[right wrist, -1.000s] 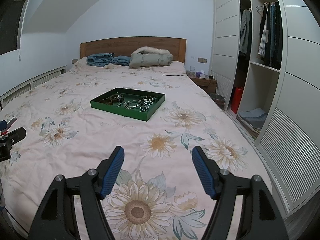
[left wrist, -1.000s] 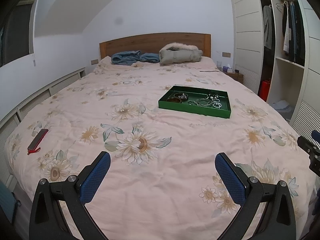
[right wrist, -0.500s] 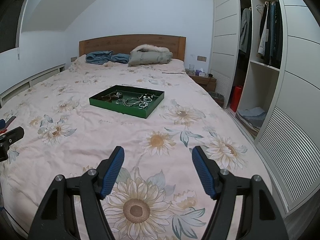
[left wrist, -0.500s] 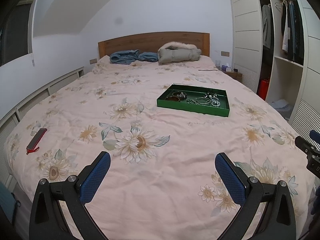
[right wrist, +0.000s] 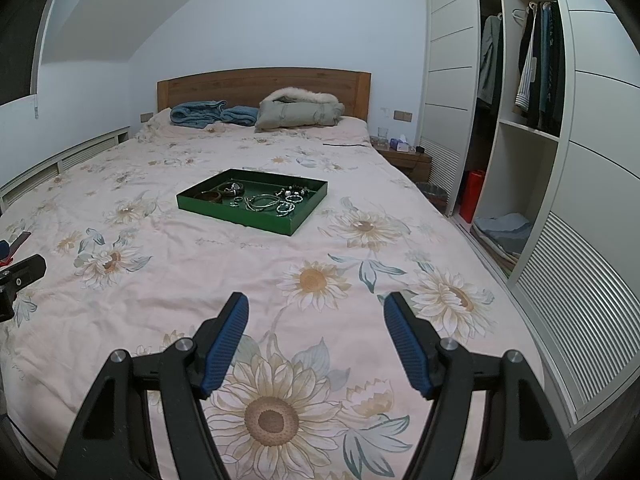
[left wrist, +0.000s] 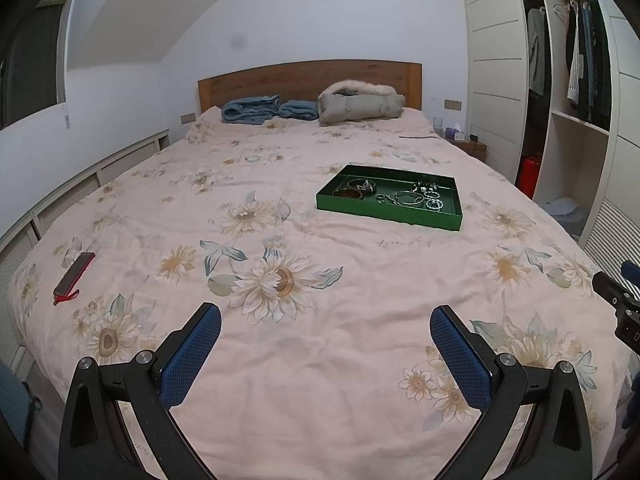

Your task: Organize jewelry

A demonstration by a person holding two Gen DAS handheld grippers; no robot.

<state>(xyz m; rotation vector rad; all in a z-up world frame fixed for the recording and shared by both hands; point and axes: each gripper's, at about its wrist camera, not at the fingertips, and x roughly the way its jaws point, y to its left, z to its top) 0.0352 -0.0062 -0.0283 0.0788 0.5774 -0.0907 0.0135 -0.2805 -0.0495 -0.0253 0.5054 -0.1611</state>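
A green tray (left wrist: 390,212) lies on the bed's floral cover, past the middle; in the right wrist view the tray (right wrist: 240,212) sits left of centre. It holds several silver bracelets (left wrist: 409,198) (right wrist: 262,201), rings and a brown bangle (left wrist: 349,193). My left gripper (left wrist: 325,322) is open and empty over the near part of the bed. My right gripper (right wrist: 316,312) is open and empty, also far short of the tray. Each gripper's body shows at the edge of the other's view.
A red and black flat case (left wrist: 74,273) lies near the bed's left edge. Folded blue blankets (left wrist: 256,110) and a grey coat (left wrist: 360,105) lie at the headboard. An open wardrobe (right wrist: 516,120) and a nightstand (right wrist: 404,156) stand on the right.
Both grippers have risen or tilted slightly, so the tray sits a little higher and farther in each view. Their jaws have stayed open.
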